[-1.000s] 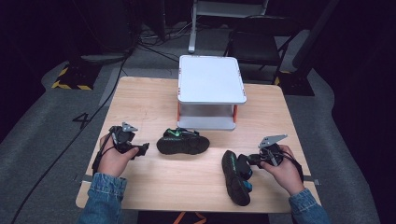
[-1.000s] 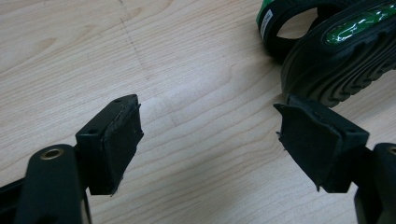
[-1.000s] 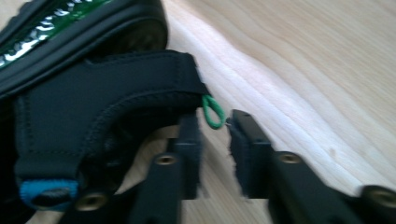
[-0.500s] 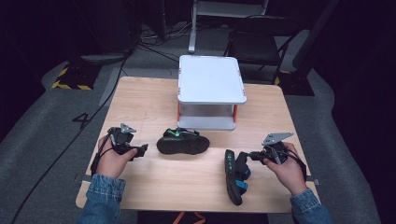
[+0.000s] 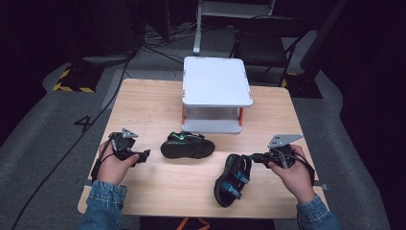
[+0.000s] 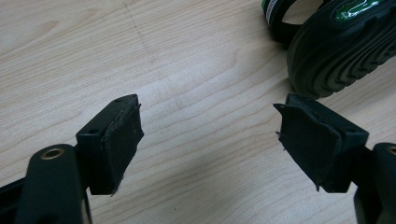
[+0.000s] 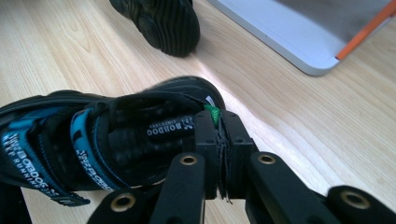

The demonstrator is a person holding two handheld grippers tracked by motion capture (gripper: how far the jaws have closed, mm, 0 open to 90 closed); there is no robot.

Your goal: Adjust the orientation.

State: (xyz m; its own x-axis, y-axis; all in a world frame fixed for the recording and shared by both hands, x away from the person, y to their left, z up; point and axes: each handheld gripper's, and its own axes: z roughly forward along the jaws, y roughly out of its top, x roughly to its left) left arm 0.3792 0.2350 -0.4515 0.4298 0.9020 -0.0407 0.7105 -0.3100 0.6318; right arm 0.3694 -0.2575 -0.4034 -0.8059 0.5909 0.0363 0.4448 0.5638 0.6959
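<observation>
The right gripper (image 7: 223,135) is pinching the heel strap of the blue-strapped sandal (image 5: 233,178) for lifting, while the left gripper (image 6: 212,140) is waiting open near the green-trimmed sandal (image 5: 187,146).

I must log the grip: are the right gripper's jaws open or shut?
Shut. The right gripper has its jaws pressed together on the heel strap of the blue-strapped sandal.

Light wood table (image 5: 143,103) on grey floor (image 5: 43,143). Beyond table: dark chair (image 5: 261,45), black cables (image 5: 160,40), yellow-black hazard tape (image 5: 72,86) left of it (room past that unlit). White two-tier stand (image 5: 215,81) at table's far edge.
</observation>
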